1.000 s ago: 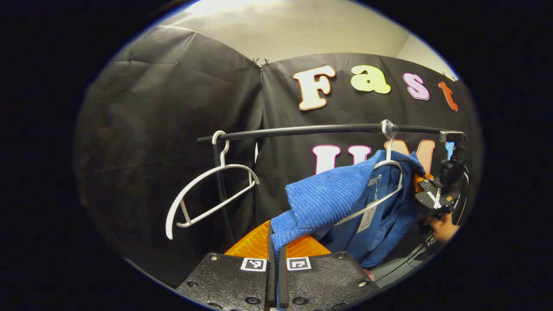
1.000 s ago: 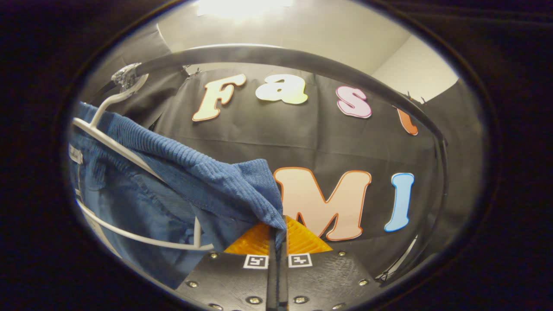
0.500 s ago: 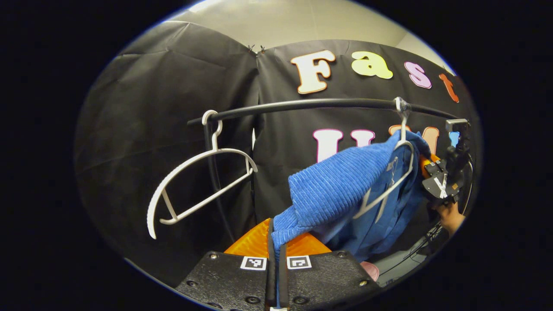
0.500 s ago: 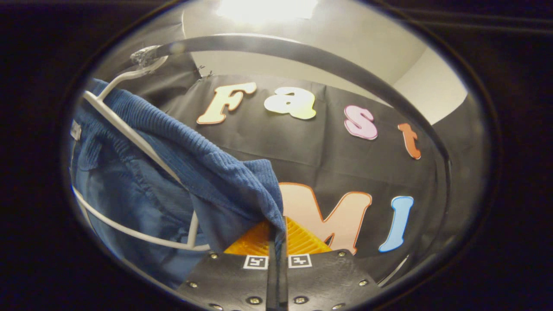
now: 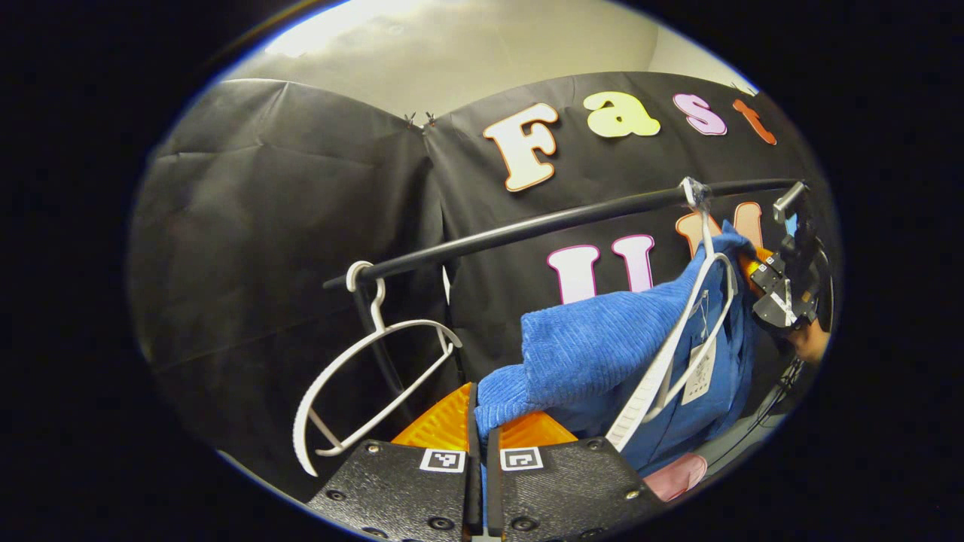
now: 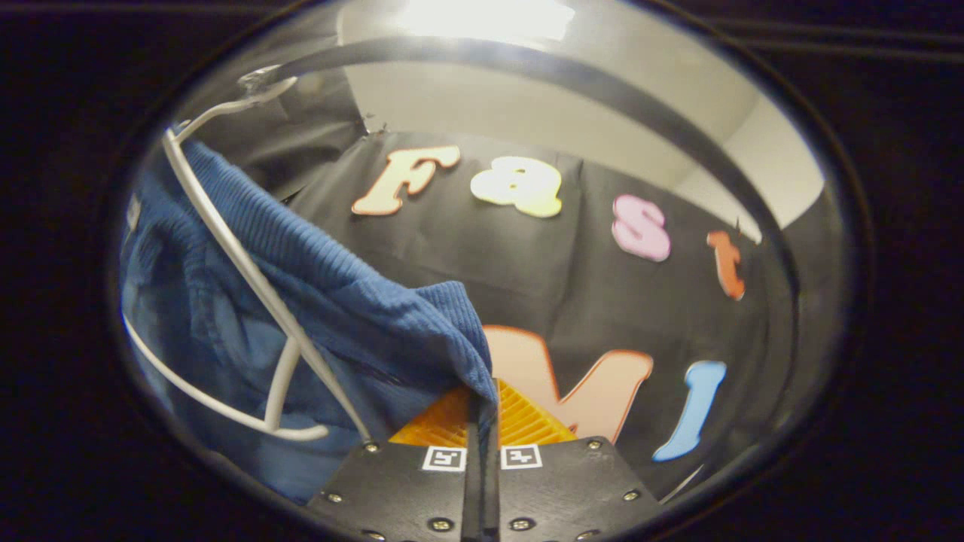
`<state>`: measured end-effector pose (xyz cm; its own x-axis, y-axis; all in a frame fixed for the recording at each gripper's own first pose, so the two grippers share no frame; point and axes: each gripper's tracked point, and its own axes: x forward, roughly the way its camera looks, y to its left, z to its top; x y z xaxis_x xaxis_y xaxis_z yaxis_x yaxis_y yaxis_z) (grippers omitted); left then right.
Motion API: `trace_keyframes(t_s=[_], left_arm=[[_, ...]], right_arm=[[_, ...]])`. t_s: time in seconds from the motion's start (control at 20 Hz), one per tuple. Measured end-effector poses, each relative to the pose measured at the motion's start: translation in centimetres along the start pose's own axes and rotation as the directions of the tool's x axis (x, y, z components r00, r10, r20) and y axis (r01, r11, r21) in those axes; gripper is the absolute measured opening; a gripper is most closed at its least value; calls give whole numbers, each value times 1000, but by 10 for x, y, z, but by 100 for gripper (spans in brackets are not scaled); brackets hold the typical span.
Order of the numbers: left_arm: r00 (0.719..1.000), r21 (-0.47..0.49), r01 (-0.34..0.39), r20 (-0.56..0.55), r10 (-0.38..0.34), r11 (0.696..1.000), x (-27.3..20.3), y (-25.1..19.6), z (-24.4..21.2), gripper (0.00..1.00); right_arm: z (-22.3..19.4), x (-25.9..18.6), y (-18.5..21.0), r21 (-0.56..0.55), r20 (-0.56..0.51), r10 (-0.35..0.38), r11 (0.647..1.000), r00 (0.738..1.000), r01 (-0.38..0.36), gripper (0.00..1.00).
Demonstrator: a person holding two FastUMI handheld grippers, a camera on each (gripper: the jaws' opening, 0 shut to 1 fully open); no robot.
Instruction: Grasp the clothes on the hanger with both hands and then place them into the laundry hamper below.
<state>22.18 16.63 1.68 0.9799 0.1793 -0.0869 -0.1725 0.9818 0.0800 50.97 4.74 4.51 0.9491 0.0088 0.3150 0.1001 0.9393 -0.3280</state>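
Blue ribbed garment (image 5: pixel 595 354) on white hanger (image 5: pixel 670 361), both grippers' fingers (image 5: pixel 472 421) clamped

Left gripper (image 5: pixel 479 421) at bottom centre, fingers closed together on a corner of the blue ribbed garment (image 5: pixel 602 346), which drapes up and right over a white hanger (image 5: pixel 678 354) hooked on the black rail (image 5: pixel 542 223); a paper tag (image 5: pixel 700 373) dangles from it. A second, bare white hanger (image 5: pixel 369 384) hangs tilted near the rail's left end. Right gripper (image 5: pixel 783 290) sits at the garment's far right edge, with the holding hand (image 5: pixel 809 342) just below it; its finger state is not resolvable.
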Motion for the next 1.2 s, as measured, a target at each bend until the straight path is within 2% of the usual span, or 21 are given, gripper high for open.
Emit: trace_keyframes(t_s=[0.1,0.15,0.25,0.65,0.9,1.1,1.2], left_arm=[[999,-54,40,-25,-41,998,5,-18,-16,3],[998,-70,48,-35,-50,996,10,-21,-25,3],[996,-93,63,-61,-68,994,8,-28,-45,2],[981,-169,61,-169,-90,984,25,-41,-112,3],[967,-179,96,-217,-135,979,20,-58,-142,3],[958,-196,137,-224,-181,971,20,-76,-152,3],[948,-196,162,-241,-207,967,18,-88,-157,3]], right_arm=[[-47,-1,8,96,-184,62,994,981,-45,2],[-67,-4,14,148,-263,100,987,960,-62,2],[-91,-9,21,220,-350,138,974,927,-61,3],[-120,-29,15,187,-431,105,982,896,-25,3],[-150,-83,-2,160,-510,75,987,857,9,2],[-158,-123,-11,159,-560,66,987,826,28,3],[-149,-140,-14,153,-561,57,988,826,36,3]])
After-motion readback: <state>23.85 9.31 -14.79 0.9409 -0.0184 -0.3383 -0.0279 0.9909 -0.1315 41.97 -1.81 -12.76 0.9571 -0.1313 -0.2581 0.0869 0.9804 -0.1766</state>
